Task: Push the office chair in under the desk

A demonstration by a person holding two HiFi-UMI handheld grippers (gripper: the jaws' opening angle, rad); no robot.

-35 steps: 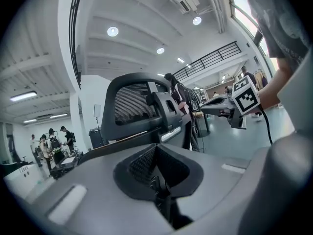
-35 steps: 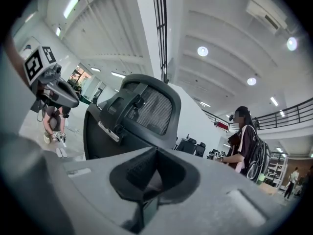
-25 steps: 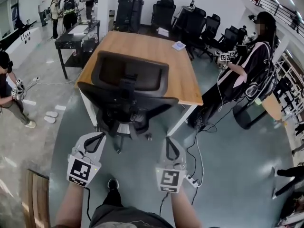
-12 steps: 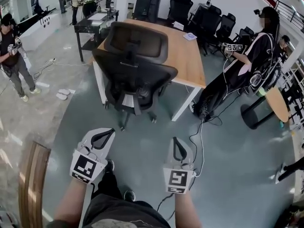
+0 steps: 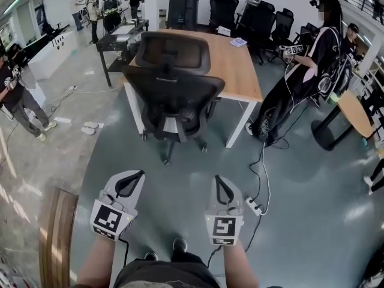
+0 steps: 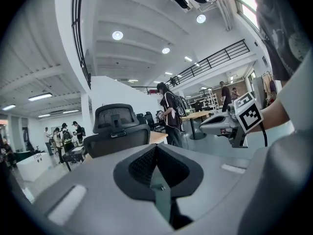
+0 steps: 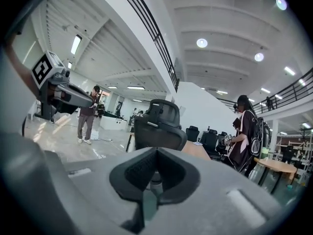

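Left gripper and right gripper, jaws together and empty, hold well short of the office chair, judged weighty yet free-rolling, best pushed at the stiff backrest ahead of the fingers.

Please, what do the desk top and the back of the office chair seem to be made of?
Desk top: wood or wood-look laminate, matte; warm brown, even surface, no glare.
Office chair back: probably black mesh in a plastic frame; the desk shows faintly through the headrest, though the weave is too small to confirm.
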